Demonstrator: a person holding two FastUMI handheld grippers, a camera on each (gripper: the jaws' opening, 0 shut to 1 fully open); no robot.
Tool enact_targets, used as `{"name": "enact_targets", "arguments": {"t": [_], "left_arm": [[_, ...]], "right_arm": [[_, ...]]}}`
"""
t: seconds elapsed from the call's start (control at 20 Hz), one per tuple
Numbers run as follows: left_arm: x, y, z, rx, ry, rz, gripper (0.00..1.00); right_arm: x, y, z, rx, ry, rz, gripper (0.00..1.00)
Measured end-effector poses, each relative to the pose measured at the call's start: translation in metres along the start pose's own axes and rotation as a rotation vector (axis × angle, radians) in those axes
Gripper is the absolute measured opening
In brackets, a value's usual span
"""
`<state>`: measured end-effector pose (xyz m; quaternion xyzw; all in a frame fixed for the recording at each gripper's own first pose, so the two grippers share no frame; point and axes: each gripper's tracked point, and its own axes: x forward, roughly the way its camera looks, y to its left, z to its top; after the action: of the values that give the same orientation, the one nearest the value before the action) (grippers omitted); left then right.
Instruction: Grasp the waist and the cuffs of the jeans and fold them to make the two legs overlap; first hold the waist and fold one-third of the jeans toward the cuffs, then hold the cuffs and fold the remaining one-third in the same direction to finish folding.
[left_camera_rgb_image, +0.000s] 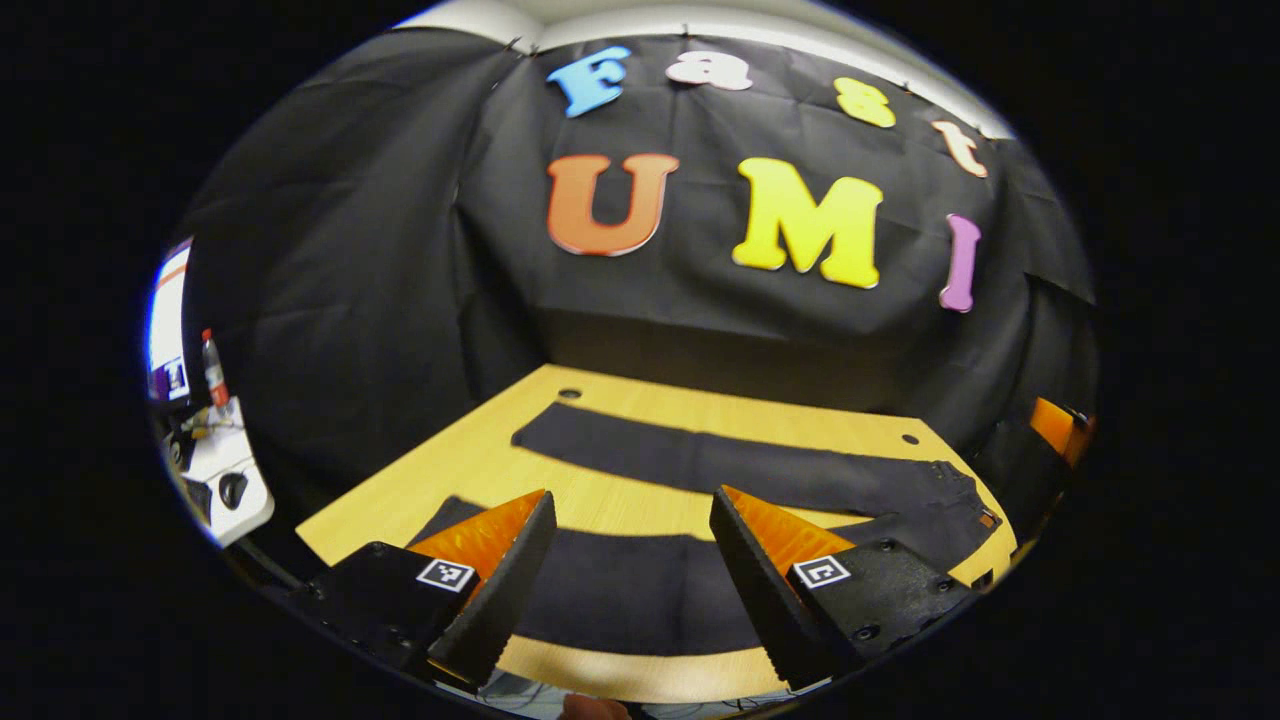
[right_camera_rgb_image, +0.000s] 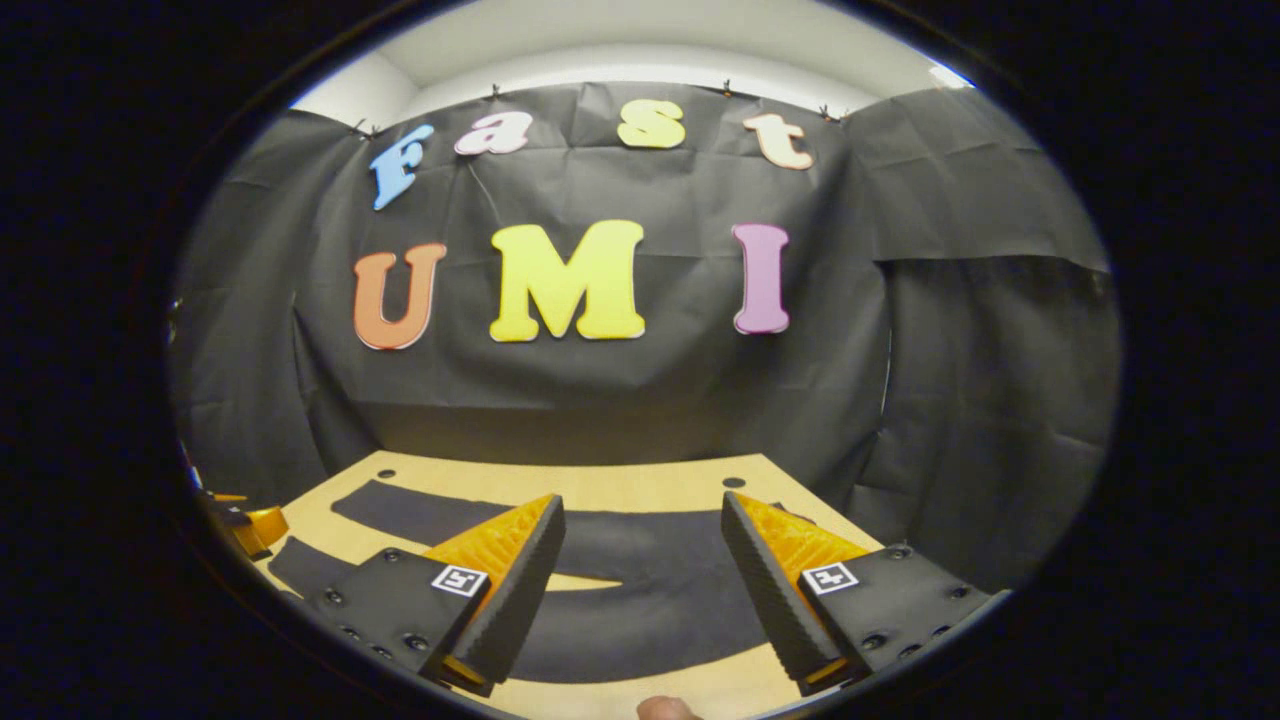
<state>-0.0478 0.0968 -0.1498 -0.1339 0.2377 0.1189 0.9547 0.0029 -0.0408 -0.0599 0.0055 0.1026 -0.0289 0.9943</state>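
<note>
1. Left tongs (left_camera_rgb_image: 632, 520) released, hovering over the near leg toward the cuff end; right tongs (right_camera_rgb_image: 642, 530) released near the waist, probably staged for the leg-overlap grab.
2. Jeans (left_camera_rgb_image: 720, 462) dark, flat on the counter (left_camera_rgb_image: 470, 465), legs spread apart, unfolded.

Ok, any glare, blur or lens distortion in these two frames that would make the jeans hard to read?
Left gripper view: sharp, evenly lit, but the fisheye bows the table edges and the jeans legs; the dark denim shows little fold detail. Right gripper view: same bending, the jeans sit low between the open right gripper fingers, no glare.
</note>
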Motion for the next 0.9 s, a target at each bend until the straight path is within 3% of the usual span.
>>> {"name": "enact_targets", "arguments": {"t": [0.2, 0.35, 0.5, 0.65, 0.9], "left_arm": [[0.012, 0.051, -0.071, -0.332, 0.249, 0.094, 0.98], [0.017, 0.087, -0.106, -0.567, 0.349, 0.188, 0.99], [0.020, 0.114, -0.121, -0.739, 0.400, 0.231, 0.98], [0.027, 0.131, -0.129, -0.866, 0.432, 0.256, 0.98], [0.043, 0.141, -0.129, -0.942, 0.444, 0.270, 0.98]], "right_arm": [[0.004, -0.026, -0.020, 0.025, 0.077, -0.055, 0.95], [0.005, -0.045, -0.028, 0.041, 0.103, -0.105, 1.00], [0.008, -0.056, -0.029, 0.009, 0.107, -0.135, 0.98], [0.015, -0.075, -0.035, 0.013, 0.128, -0.175, 0.98], [0.019, -0.113, -0.054, 0.090, 0.184, -0.282, 0.98]]}}
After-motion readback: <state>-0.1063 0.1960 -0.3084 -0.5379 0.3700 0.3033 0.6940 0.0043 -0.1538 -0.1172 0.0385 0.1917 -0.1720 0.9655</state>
